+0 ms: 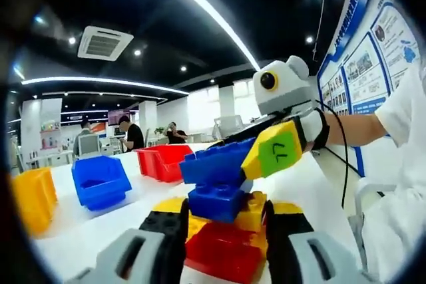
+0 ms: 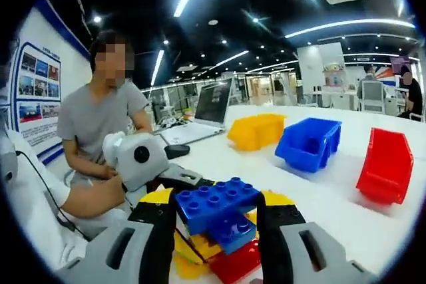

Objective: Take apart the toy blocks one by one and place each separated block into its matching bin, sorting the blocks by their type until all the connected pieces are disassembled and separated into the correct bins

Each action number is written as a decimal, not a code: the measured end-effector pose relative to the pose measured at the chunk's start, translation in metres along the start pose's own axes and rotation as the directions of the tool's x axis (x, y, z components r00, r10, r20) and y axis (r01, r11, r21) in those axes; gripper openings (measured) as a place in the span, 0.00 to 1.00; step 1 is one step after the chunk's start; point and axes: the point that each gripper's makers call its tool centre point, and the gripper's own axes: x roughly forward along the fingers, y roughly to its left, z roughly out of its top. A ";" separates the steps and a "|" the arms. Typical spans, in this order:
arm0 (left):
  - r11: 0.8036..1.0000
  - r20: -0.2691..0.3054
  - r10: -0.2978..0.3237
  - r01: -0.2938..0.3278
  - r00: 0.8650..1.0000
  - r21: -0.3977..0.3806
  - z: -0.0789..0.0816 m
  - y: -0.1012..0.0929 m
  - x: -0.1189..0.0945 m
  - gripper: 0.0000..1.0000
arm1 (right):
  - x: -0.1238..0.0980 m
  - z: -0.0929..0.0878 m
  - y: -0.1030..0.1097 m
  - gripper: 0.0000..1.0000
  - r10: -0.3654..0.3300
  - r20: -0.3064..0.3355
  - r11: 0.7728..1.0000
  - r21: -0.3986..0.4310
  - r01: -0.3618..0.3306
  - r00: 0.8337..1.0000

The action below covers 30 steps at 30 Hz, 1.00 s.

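Observation:
A block stack hangs above the white table (image 1: 86,231) between both grippers. Its top piece is a long blue block (image 1: 216,161) (image 2: 216,204). Under that sit a shorter blue block (image 1: 214,203) (image 2: 234,232), yellow blocks (image 1: 254,212) (image 2: 200,247) and a red block (image 1: 223,252) (image 2: 236,265). My left gripper (image 1: 226,205) (image 2: 180,179) is shut on the lower part of the stack. From the other side my right gripper (image 2: 217,197) (image 1: 256,157) is shut on the long blue block.
Three bins stand on the table: yellow (image 1: 30,197) (image 2: 256,131), blue (image 1: 100,181) (image 2: 309,143) and red (image 1: 163,161) (image 2: 386,164). A seated person in grey (image 2: 100,124) and an open laptop (image 2: 210,111) are at the table's far side. A white sleeve (image 1: 409,118) is close by.

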 end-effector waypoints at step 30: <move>1.000 0.008 -0.001 0.001 1.000 -0.018 0.000 -0.001 -0.002 0.46 | 0.134 0.085 -0.165 0.49 -0.339 -0.014 0.941 0.002 0.339 0.941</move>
